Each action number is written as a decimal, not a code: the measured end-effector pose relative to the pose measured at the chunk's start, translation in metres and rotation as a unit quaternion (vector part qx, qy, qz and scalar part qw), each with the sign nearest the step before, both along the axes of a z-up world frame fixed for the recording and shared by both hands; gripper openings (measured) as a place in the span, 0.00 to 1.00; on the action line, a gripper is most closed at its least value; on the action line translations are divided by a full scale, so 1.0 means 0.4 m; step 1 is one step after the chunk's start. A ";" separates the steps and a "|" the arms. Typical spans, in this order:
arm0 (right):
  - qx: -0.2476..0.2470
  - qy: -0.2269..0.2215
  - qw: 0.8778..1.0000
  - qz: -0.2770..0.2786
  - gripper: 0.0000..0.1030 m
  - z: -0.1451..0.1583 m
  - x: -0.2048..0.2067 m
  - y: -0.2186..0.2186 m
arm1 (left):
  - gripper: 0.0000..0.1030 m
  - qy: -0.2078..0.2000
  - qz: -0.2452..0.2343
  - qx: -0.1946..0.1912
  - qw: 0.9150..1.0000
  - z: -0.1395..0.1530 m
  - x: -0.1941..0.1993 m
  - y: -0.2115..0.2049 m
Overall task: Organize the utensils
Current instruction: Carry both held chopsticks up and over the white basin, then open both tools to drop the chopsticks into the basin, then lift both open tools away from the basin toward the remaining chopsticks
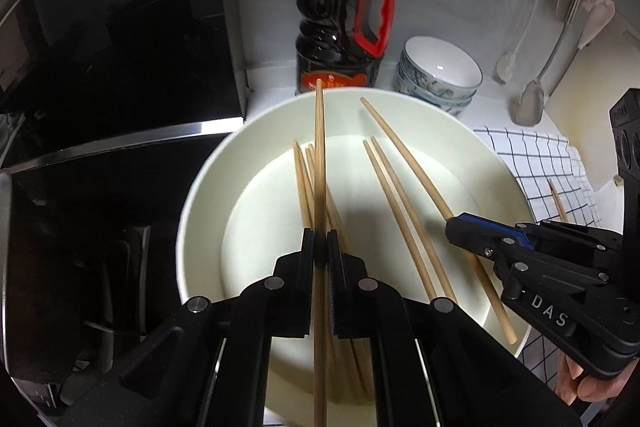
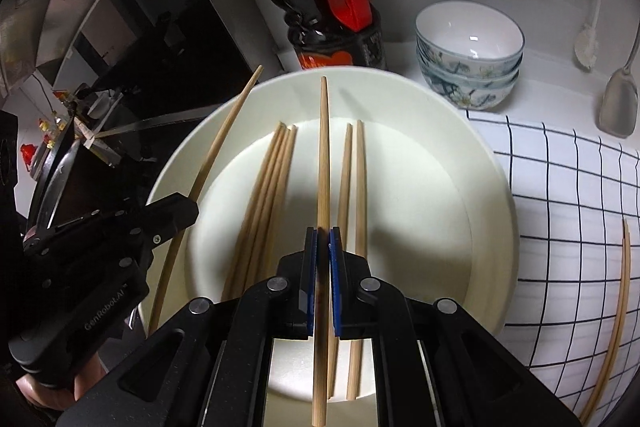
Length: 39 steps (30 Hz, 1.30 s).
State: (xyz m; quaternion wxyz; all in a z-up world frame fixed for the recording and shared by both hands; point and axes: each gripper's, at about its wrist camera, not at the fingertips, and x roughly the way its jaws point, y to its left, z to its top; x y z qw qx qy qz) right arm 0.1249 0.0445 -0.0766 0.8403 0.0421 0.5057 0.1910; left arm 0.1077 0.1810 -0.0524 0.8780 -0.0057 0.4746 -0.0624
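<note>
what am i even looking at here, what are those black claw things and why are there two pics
The black claws are hand-held grippers, one in each of a person's hands; no robot arm. Each carries a wide-angle camera looking along its fingers, so one picture comes from each.

In the left camera's view the left gripper is shut on one chopstick; the right gripper shows at the side. In the right camera's view the right gripper is shut on another chopstick.

Below them a cream basin holds loose chopsticks. Nearby: a dark sauce bottle, stacked bowls and a checked cloth with two more chopsticks.
</note>
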 end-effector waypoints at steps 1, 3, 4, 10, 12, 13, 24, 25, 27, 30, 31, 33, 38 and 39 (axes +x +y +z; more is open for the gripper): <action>-0.003 0.002 1.000 -0.001 0.06 -0.005 0.000 0.000 | 0.07 0.003 -0.002 0.001 1.000 -0.006 0.002 -0.004; -0.006 0.004 1.000 -0.003 0.06 -0.013 -0.001 -0.001 | 0.07 0.007 -0.005 0.004 1.000 -0.017 0.005 -0.008; -0.007 0.006 1.000 -0.004 0.06 -0.018 -0.001 -0.001 | 0.07 0.009 -0.006 0.006 1.000 -0.023 0.007 -0.009; -0.009 0.012 1.000 -0.014 0.06 -0.028 0.003 -0.016 | 0.08 0.022 -0.006 0.013 1.000 -0.049 0.015 -0.007; -0.009 0.014 1.000 -0.016 0.06 -0.030 0.004 -0.022 | 0.08 0.025 -0.005 0.016 1.000 -0.053 0.013 -0.006; -0.010 0.014 1.000 -0.017 0.06 -0.030 0.003 -0.025 | 0.08 0.026 -0.005 0.016 1.000 -0.054 0.011 -0.006; -0.025 -0.016 0.999 -0.029 0.30 0.019 -0.028 -0.061 | 0.69 -0.011 0.038 0.030 0.999 0.020 -0.037 0.038; -0.025 -0.017 0.999 -0.029 0.35 0.021 -0.032 -0.064 | 0.70 -0.014 0.043 0.031 0.998 0.026 -0.042 0.043; -0.025 -0.021 0.999 -0.031 0.38 0.026 -0.039 -0.069 | 0.77 -0.018 0.048 0.032 0.998 0.037 -0.048 0.050; -0.025 -0.020 0.999 -0.029 0.43 0.029 -0.044 -0.075 | 0.79 -0.021 0.051 0.036 0.998 0.046 -0.061 0.052; -0.025 -0.020 0.999 -0.028 0.46 0.030 -0.047 -0.073 | 0.79 -0.020 0.050 0.037 0.998 0.047 -0.066 0.051; -0.024 -0.021 0.999 -0.028 0.51 0.032 -0.054 -0.069 | 0.80 -0.018 0.049 0.037 0.998 0.045 -0.072 0.047; -0.024 -0.024 0.999 -0.025 0.56 0.039 -0.069 -0.072 | 0.86 -0.017 0.053 0.031 0.998 0.048 -0.093 0.043; -0.023 -0.024 0.999 -0.026 0.57 0.039 -0.072 -0.074 | 0.86 -0.016 0.055 0.031 0.998 0.049 -0.096 0.041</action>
